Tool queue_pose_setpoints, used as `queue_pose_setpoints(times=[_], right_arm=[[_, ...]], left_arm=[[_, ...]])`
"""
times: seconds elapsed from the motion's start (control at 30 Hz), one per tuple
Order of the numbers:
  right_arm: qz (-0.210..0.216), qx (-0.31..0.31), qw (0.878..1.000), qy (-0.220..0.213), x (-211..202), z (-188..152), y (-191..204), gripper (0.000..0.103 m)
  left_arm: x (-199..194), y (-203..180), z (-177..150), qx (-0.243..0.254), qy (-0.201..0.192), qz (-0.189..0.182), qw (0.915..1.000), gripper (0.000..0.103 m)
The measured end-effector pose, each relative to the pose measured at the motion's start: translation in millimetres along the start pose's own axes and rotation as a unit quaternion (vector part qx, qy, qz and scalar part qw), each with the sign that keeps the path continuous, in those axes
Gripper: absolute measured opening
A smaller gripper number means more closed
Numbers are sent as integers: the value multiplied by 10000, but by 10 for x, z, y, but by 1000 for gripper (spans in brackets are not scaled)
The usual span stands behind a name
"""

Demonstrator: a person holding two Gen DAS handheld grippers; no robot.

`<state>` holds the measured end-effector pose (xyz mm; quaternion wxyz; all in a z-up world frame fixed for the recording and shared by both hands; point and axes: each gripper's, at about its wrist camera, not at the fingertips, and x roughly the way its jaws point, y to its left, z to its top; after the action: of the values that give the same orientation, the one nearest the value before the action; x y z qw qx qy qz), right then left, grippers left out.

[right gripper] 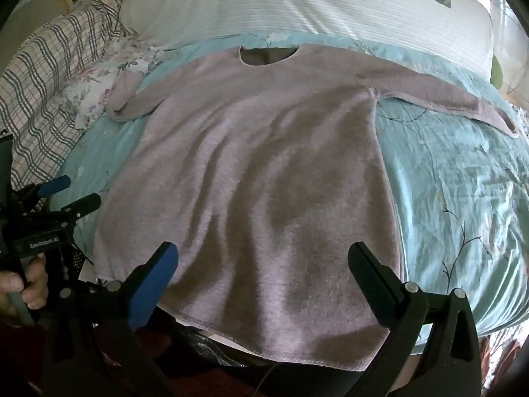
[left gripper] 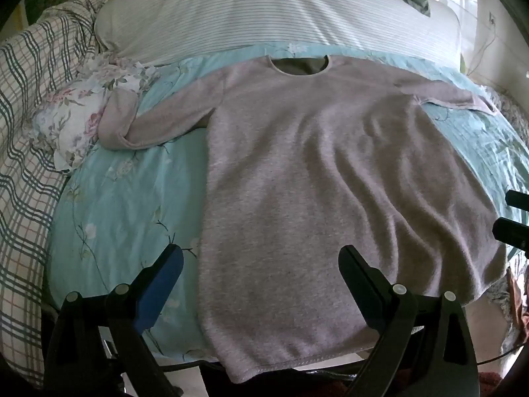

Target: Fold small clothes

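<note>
A pale pink long-sleeved top (left gripper: 314, 165) (right gripper: 264, 172) lies spread flat, front up, on a light blue floral sheet (left gripper: 132, 185) (right gripper: 456, 178), neck hole at the far end and hem hanging over the near edge of the bed. Its left sleeve (left gripper: 139, 125) is bent back on itself; its right sleeve (right gripper: 439, 99) stretches out straight. My left gripper (left gripper: 261, 258) hovers open above the hem's left part, nothing between its fingers. My right gripper (right gripper: 264, 254) hovers open over the hem's right part, also holding nothing. The left gripper (right gripper: 69, 195) shows at the right wrist view's left edge, held by a hand (right gripper: 23, 284).
A white striped pillow (left gripper: 264, 13) (right gripper: 297, 3) lies across the far end. A plaid blanket (left gripper: 29, 132) and a floral cloth (left gripper: 76, 112) are bunched on the left. Bare blue sheet extends to either side of the top. The floor shows below the bed edge.
</note>
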<state>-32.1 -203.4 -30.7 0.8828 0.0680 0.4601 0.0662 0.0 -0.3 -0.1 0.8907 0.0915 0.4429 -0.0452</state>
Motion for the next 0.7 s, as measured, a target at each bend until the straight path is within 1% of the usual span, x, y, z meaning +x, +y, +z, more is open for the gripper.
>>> queue_pose_setpoints(times=[0.3,0.53,0.6,0.7], right_arm=[[15,-1,10000,-1,-6,10,16,102],[7,6,10000,3,13,-11,-54,102],[10,11,10000,8,19,37,34,102],[9,3,10000,-3,20,25,20,102]], left_arm=[[-9,4,8,11,14,9,10000,96],[-11,9,2,1,-5,-10,10000,96],[-10,7,3,-1,0,-4,10000,96],[46,-25,21,1,0,12,10000,96]])
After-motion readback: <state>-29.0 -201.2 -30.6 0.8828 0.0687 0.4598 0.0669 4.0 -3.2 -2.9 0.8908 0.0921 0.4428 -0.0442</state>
